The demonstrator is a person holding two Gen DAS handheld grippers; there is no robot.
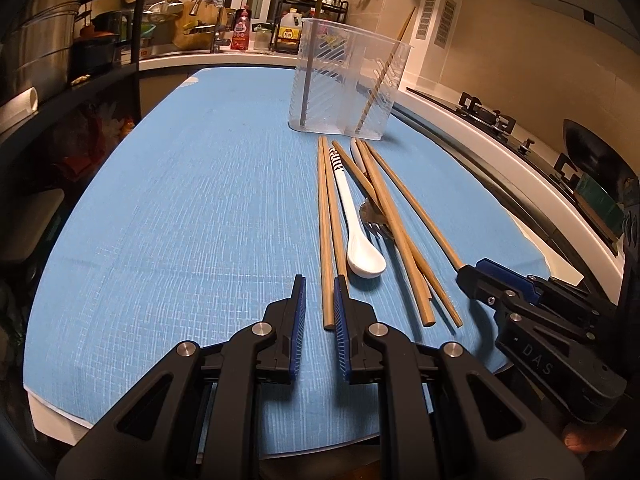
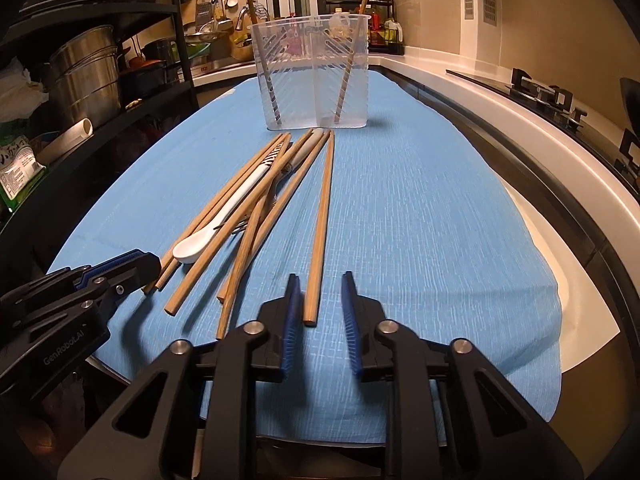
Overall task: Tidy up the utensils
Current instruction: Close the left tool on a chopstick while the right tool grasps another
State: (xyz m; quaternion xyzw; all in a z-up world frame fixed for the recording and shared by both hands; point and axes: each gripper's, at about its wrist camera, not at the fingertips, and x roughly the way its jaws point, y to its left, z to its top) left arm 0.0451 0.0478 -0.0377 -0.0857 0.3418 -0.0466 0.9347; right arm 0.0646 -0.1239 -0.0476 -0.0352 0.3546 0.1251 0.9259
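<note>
Several wooden chopsticks lie in a loose pile on the blue cloth, with a white spoon and a metal fork among them. A clear plastic holder stands behind, with two chopsticks upright in it. My left gripper is open, its jaws either side of the near end of the leftmost chopstick. My right gripper is open around the near end of the rightmost chopstick. The pile, spoon and holder show in the right wrist view too.
A stove and a dark wok sit along the white counter at right. Black shelves with steel pots stand at left. A sink and bottles are at the back. The right gripper also shows in the left wrist view.
</note>
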